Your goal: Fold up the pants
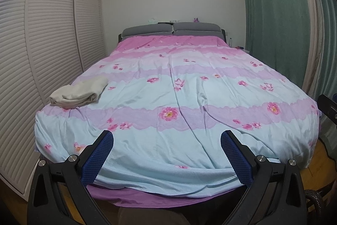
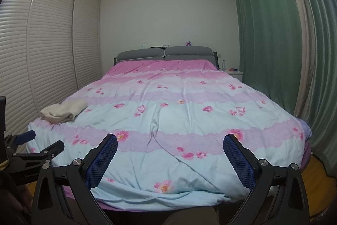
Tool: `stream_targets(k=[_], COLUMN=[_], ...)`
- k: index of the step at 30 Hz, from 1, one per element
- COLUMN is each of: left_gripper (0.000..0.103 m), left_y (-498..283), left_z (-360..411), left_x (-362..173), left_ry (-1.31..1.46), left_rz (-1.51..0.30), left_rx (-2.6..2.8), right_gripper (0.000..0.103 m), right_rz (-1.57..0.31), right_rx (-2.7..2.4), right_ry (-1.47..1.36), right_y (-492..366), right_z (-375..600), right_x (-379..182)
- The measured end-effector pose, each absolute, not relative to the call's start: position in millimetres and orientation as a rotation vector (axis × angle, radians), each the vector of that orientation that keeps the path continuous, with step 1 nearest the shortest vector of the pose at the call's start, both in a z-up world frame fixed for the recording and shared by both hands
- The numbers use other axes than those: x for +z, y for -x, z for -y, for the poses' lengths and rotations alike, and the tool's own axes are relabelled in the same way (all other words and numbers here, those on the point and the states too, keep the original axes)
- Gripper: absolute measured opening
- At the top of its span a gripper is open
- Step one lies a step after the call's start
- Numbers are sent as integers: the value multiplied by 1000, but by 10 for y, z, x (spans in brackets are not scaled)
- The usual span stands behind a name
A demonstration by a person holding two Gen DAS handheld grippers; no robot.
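Cream pants (image 1: 79, 92) lie folded in a small stack on the near left part of the bed (image 1: 210, 81); they also show in the right wrist view (image 2: 63, 111). My left gripper (image 1: 167, 137) is open and empty, held above the foot of the bed, well right of and nearer than the pants. My right gripper (image 2: 170, 139) is open and empty over the foot of the bed. The left gripper also shows at the left edge of the right wrist view (image 2: 40, 144).
The bed wears a pink, lilac and pale blue flowered cover (image 2: 189, 119). Louvred wardrobe doors (image 1: 42, 35) stand close on the left. Green curtains (image 2: 273, 35) hang on the right. A grey headboard (image 1: 172, 28) and a small bedside table (image 2: 233, 72) are at the back.
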State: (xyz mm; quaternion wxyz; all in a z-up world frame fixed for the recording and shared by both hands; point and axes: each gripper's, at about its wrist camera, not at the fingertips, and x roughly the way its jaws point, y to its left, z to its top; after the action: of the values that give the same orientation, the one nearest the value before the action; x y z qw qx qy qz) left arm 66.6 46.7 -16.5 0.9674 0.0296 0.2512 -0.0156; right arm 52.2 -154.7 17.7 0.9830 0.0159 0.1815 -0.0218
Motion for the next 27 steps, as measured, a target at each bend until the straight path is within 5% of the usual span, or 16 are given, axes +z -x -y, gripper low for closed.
stream_targets(k=[27], left_gripper=[103], left_y=[-624], left_z=[-378], left_x=[-108], left_ry=[-105], left_rz=[-485], left_rx=[-45], right_gripper=[101], right_rz=[-359], right_rx=[-28], right_ry=[-38], right_y=[-603], right_z=[1582], right_x=[173])
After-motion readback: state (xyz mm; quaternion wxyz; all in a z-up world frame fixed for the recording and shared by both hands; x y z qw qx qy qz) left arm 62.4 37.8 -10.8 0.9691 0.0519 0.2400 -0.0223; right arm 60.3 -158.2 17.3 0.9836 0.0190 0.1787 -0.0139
